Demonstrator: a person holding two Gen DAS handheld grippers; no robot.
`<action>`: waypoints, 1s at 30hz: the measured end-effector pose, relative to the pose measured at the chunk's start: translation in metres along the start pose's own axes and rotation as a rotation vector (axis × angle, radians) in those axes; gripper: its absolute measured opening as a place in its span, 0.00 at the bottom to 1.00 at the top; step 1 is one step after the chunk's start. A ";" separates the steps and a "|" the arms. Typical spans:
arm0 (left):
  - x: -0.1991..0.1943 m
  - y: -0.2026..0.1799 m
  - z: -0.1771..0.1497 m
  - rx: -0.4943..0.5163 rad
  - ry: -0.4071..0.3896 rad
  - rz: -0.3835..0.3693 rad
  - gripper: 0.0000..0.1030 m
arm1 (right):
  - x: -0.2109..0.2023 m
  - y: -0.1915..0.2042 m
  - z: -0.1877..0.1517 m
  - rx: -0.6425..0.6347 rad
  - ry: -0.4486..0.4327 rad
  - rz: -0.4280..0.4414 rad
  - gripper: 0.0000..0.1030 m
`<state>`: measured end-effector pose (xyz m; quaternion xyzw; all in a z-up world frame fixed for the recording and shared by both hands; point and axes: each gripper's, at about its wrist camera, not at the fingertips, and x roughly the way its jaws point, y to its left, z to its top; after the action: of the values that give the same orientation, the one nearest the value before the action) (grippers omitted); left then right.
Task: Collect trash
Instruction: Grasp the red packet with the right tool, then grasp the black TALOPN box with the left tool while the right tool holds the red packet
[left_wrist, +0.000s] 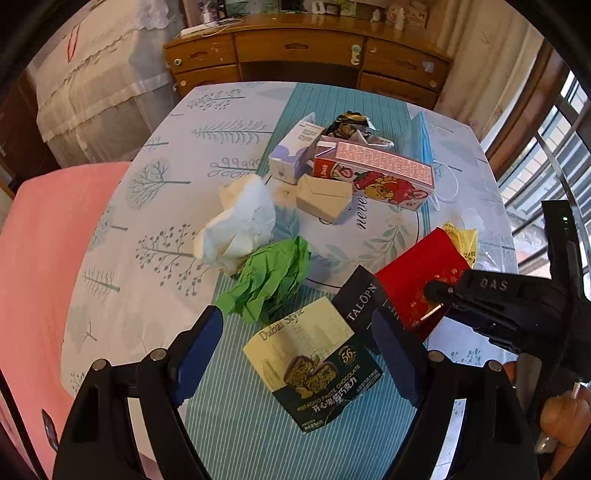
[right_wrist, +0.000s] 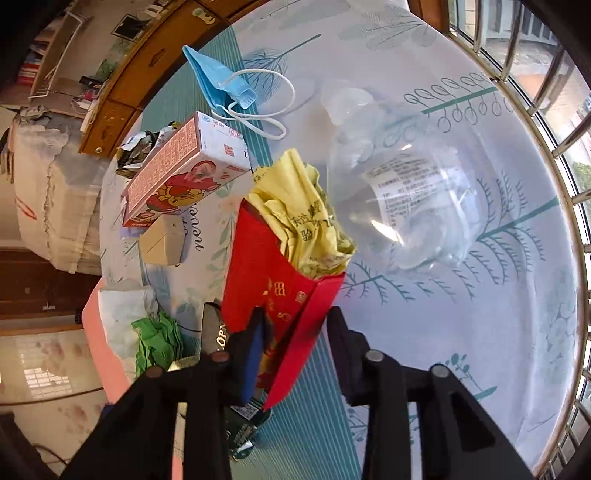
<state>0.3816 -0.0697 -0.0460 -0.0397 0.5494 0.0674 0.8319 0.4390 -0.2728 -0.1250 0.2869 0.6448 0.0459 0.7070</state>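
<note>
Already the bench (left_wrist: 155, 192) was crowded with litter, and I was at the picking-up step. Largest among it lay the strawberry milk carton (left_wrist: 384, 173), then the white tissue wad (left_wrist: 240, 229), the chocolate wrapper (left_wrist: 317, 362) and the green crumpled paper (left_wrist: 273, 277). My right tongs (right_wrist: 295, 332) had clamped on the red packet (right_wrist: 280, 273), stuffed with yellow paper (right_wrist: 306, 218), near the bench's front edge. My left tongs (left_wrist: 299, 350) stood wide apart, empty, astride the chocolate wrapper. Next, I judged, the packet needed lifting clear. No bin showed anywhere, and the clear plastic bag (right_wrist: 417, 192) was hard to make out.
</note>
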 end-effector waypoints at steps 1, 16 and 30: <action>0.002 -0.004 0.003 0.015 0.006 -0.007 0.79 | -0.003 -0.003 -0.001 -0.012 0.001 0.013 0.24; 0.085 -0.090 0.026 0.419 0.315 -0.129 0.79 | -0.035 -0.038 -0.017 -0.249 0.042 0.028 0.13; 0.125 -0.111 0.014 0.433 0.416 -0.090 0.80 | -0.029 -0.046 -0.030 -0.327 0.129 0.077 0.13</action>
<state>0.4595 -0.1687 -0.1566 0.1014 0.7071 -0.0976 0.6930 0.3919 -0.3130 -0.1205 0.1890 0.6613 0.1954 0.6991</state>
